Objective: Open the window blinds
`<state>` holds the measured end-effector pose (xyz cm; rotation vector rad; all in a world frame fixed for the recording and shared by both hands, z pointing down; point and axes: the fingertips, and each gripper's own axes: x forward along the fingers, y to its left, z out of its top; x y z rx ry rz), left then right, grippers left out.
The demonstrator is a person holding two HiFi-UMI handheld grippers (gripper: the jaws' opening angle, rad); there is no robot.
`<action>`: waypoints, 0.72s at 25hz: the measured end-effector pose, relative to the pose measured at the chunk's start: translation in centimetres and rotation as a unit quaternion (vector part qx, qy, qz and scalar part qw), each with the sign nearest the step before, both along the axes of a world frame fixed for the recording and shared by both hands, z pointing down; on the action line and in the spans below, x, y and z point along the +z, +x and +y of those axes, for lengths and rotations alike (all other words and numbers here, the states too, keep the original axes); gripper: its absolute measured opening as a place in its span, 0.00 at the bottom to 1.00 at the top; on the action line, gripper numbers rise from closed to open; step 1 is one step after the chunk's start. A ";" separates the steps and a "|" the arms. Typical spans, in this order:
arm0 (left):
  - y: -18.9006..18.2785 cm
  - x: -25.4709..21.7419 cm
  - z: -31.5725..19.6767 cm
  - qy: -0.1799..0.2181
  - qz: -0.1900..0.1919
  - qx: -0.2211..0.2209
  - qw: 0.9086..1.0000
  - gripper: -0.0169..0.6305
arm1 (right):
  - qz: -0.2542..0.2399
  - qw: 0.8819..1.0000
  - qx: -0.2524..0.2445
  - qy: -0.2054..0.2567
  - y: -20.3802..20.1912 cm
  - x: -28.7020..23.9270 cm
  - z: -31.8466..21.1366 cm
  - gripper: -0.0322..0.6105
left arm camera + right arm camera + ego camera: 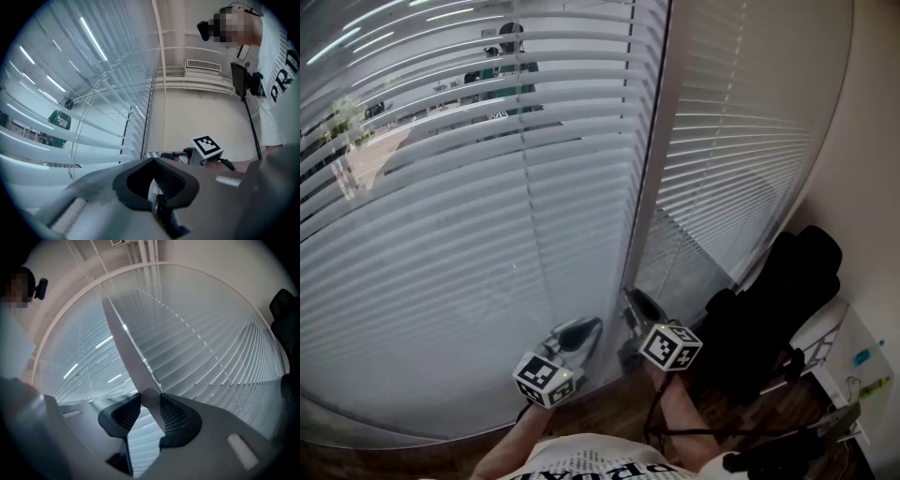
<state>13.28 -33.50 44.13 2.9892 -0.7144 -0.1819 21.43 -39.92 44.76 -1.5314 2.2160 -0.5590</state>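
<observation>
While the right gripper [636, 302] points level at the foot of the blinds [441, 234], its jaws stand fairly wide and grip the wand [132, 352]. The pads [174, 416] press on opposite sides of the wand, right at its rounded lower end. From there the wand runs up and away from the jaws, along the line of the frame [652, 159].

The left gripper [581, 330] sits just beside the right one, to its left, low in front of the left-hand blind. Its jaws are closed, with the tips meeting and nothing seen between them. A thin pale sliver shows further back in the gap; what it is cannot be told.

Blinds status:
- Two panels hang side by side, divided by the frame.
- Left panel: the upper slats are tilted apart, and a figure in green [511, 75] shows through the gaps. The lower slats lie closer together and show nothing behind them.
- Right panel [722, 169]: the slats lie close together across the whole visible area.

A black chair [778, 309] stands on the wooden floor [609, 403] to the right of the grippers, near the right panel.
</observation>
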 end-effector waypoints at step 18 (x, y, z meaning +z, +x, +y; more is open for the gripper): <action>0.0 0.4 -0.1 -0.001 0.001 -0.004 1.000 0.01 | 0.490 0.866 0.051 0.087 -1.3 -0.6 0.3 0.32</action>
